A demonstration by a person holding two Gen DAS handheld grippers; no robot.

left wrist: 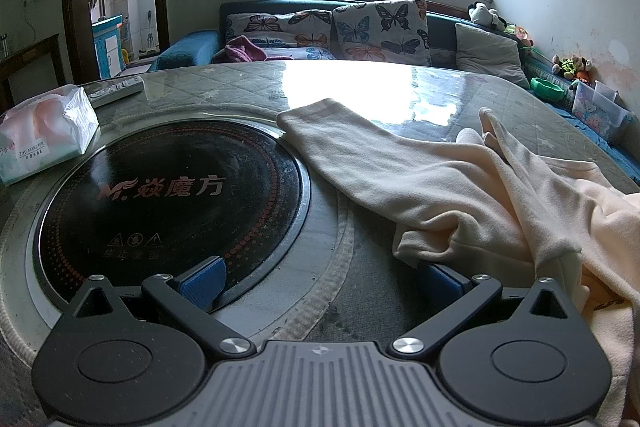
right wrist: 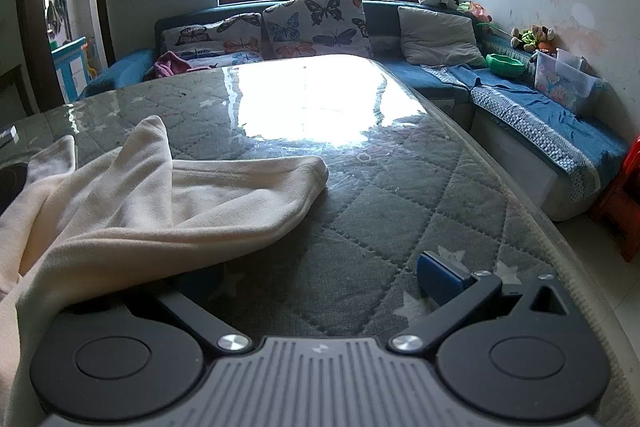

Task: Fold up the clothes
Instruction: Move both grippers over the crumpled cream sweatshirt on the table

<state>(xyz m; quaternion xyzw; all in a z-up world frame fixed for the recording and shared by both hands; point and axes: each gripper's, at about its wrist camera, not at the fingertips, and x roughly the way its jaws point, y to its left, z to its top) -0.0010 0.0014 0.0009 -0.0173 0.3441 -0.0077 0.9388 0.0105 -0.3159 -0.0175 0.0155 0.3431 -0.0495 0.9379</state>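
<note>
A cream garment [left wrist: 460,195] lies crumpled on the table, one sleeve stretched toward the black round cooktop [left wrist: 168,195]. My left gripper [left wrist: 324,285] is open, low over the table, its right finger tucked under the garment's edge and its left finger over the cooktop rim. In the right wrist view the same cream garment [right wrist: 160,203] fills the left side, one sleeve reaching right. My right gripper [right wrist: 320,281] is open; cloth drapes over its left finger and hides it, while the blue pad of its right fingertip [right wrist: 438,279] shows above the quilted cover.
A tissue pack [left wrist: 44,139] and a white remote [left wrist: 116,91] sit at the table's left. The glossy quilted table [right wrist: 400,187] has its rounded edge at the right. A blue sofa [right wrist: 520,107] with butterfly cushions, toys and a plastic box runs behind; a red stool [right wrist: 624,203] stands right.
</note>
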